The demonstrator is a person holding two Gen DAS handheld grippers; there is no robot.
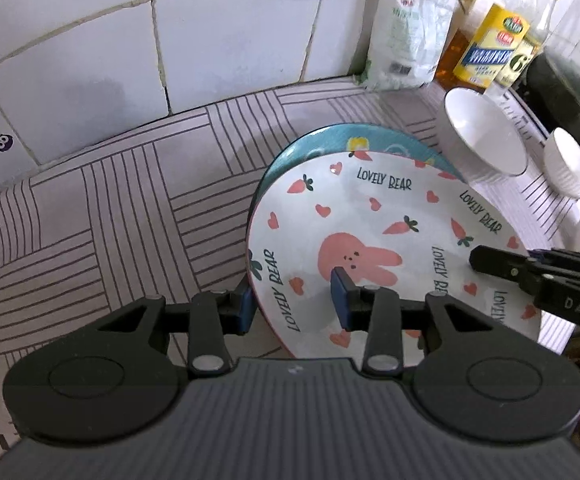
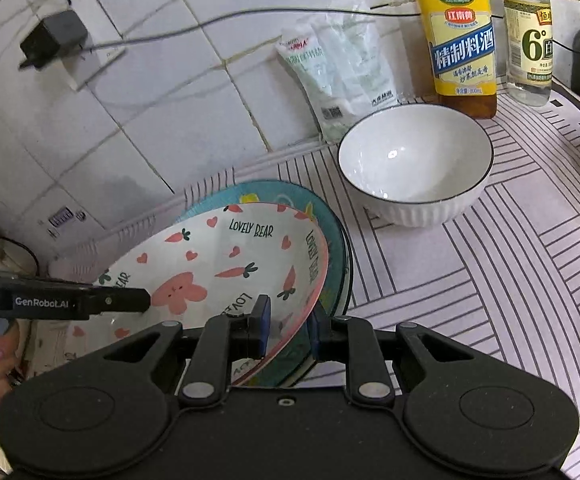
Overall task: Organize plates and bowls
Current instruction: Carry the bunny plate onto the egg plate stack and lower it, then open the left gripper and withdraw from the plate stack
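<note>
The striped tabletop [image 1: 130, 184] fills the left of our left view. On it, at centre right, the white rabbit plate [image 1: 370, 240] lies on a teal plate [image 1: 310, 148]. A white bowl [image 2: 414, 164] stands just beyond them, upper centre of our right view, before a yellow-labelled bottle [image 2: 464, 40]. Our left tongs [image 1: 294, 304] straddle the rabbit plate's near-left rim, pads apart; whether they pinch it we cannot tell. Our right tongs [image 2: 288, 330] stand astride both plates' rims, seemingly gripping.
</note>
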